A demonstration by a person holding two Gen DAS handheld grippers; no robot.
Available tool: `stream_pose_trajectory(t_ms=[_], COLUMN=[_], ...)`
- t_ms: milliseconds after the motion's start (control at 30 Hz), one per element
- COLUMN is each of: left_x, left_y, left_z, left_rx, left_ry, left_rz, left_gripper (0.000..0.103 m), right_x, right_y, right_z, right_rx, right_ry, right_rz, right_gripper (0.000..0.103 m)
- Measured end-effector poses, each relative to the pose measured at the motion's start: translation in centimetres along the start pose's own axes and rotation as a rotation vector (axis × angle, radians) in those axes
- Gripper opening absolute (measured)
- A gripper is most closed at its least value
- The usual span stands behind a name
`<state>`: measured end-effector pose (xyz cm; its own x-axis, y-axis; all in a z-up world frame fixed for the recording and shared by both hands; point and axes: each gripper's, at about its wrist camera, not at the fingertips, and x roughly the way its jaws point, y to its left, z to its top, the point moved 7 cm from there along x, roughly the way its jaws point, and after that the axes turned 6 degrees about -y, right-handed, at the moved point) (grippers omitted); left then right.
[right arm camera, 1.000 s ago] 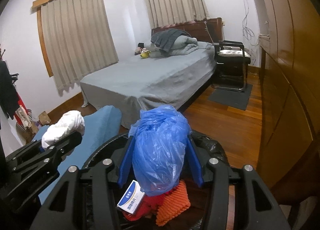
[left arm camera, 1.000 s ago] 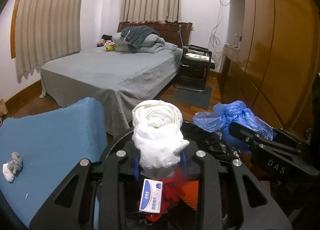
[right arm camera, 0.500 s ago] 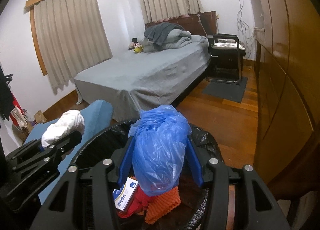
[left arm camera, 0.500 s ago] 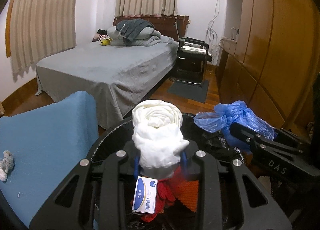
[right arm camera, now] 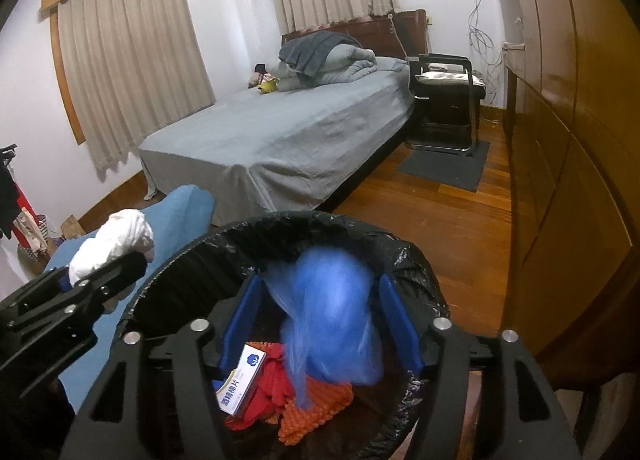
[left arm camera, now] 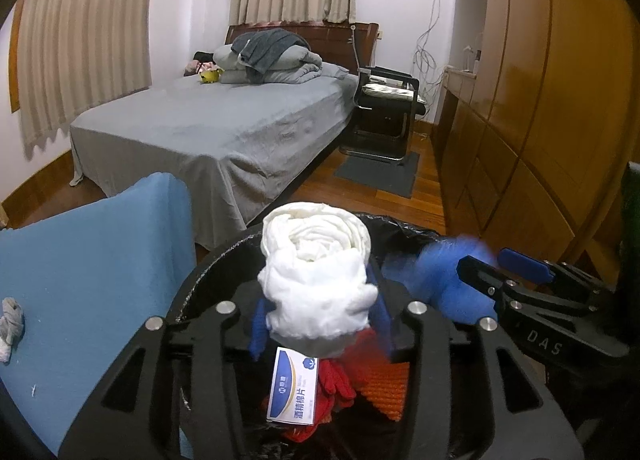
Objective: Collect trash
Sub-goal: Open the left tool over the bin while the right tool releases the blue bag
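My left gripper (left arm camera: 318,324) is shut on a white crumpled wad (left arm camera: 316,276) and holds it over a black-lined trash bin (left arm camera: 216,268). My right gripper (right arm camera: 320,320) is open above the same bin (right arm camera: 420,272). A blue plastic bag (right arm camera: 332,316), blurred by motion, is dropping between its blue pads into the bin. In the bin lie a small white and blue box (right arm camera: 242,382), red cloth (right arm camera: 272,384) and an orange knitted piece (right arm camera: 316,408). The right gripper and the blue bag (left arm camera: 448,280) show at right in the left wrist view.
A blue-covered table (left arm camera: 88,260) stands left of the bin with a grey-white rag (left arm camera: 10,324) on it. A grey bed (right arm camera: 288,140), a black chair (right arm camera: 444,100) and a wooden wardrobe wall (right arm camera: 568,140) lie beyond, with wooden floor (right arm camera: 432,220) between.
My right gripper opened and let go of the blue bag, which is falling into the bin. Both grippers moved further over the bin. The left still holds the white wad.
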<state>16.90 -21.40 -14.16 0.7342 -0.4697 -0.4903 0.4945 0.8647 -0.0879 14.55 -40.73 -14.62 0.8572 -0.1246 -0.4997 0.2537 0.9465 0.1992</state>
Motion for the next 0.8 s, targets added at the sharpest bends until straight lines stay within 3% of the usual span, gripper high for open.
stream_pose_trajectory(t_ms=[67, 267, 533, 800], left_x=[0.0, -0.4, -0.9, -1.7], left_y=[0.0, 0.6, 1.1, 1.5], left_z=[0.0, 0.5, 1.0, 1.6], left_rx=[0.001, -0.010, -0.012, -0.013], left_ry=[0.001, -0.020, -0.039, -0.064], left_rz=[0.003, 0.014, 0.028, 0.035], left_gripper=[0.045, 0.067, 0.075, 0.083], right_x=[0.0, -0.3, -0.7, -0.7], right_y=[-0.1, -0.6, -0.7, -0.7], right_z=[0.0, -0.1, 0.0, 0.1], right_rx=[0.000, 0.000, -0.007, -0.008], right_ry=[-0.002, -0.017, -0.034, -0.036], right_rz=[-0.002, -0.019, -0.033, -0.039], right_gripper=[0.064, 0.079, 0.093, 0.097])
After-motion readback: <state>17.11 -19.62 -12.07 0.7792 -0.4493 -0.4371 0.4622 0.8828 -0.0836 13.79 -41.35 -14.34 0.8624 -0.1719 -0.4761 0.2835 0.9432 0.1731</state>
